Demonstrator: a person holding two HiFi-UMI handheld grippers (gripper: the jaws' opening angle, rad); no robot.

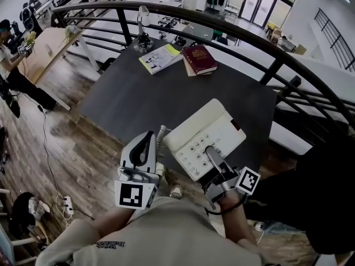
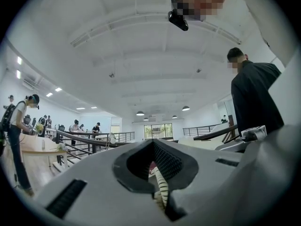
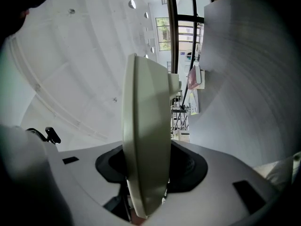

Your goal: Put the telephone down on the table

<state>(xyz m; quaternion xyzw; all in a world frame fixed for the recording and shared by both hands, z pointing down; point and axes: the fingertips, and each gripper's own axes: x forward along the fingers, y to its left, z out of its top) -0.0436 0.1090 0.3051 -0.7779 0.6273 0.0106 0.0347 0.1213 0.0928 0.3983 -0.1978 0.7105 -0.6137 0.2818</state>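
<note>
A cream telephone (image 1: 204, 136) with a keypad hangs tilted over the near right edge of the dark table (image 1: 133, 101). My right gripper (image 1: 212, 158) is shut on its near edge, one finger lying across the keys. In the right gripper view the telephone (image 3: 146, 126) stands edge-on between the jaws of the right gripper (image 3: 146, 175). The coiled cord (image 1: 161, 133) leaves the telephone's left side. My left gripper (image 1: 145, 144) is beside it, and in the left gripper view the cord (image 2: 161, 188) runs between the closed jaws of the left gripper (image 2: 157, 171).
A red book (image 1: 199, 59) and a yellow-and-white book (image 1: 161, 58) lie at the table's far side by a small lamp (image 1: 143, 36). A black curved railing (image 1: 260, 37) runs behind the table. A person in black (image 1: 310, 204) stands at the right.
</note>
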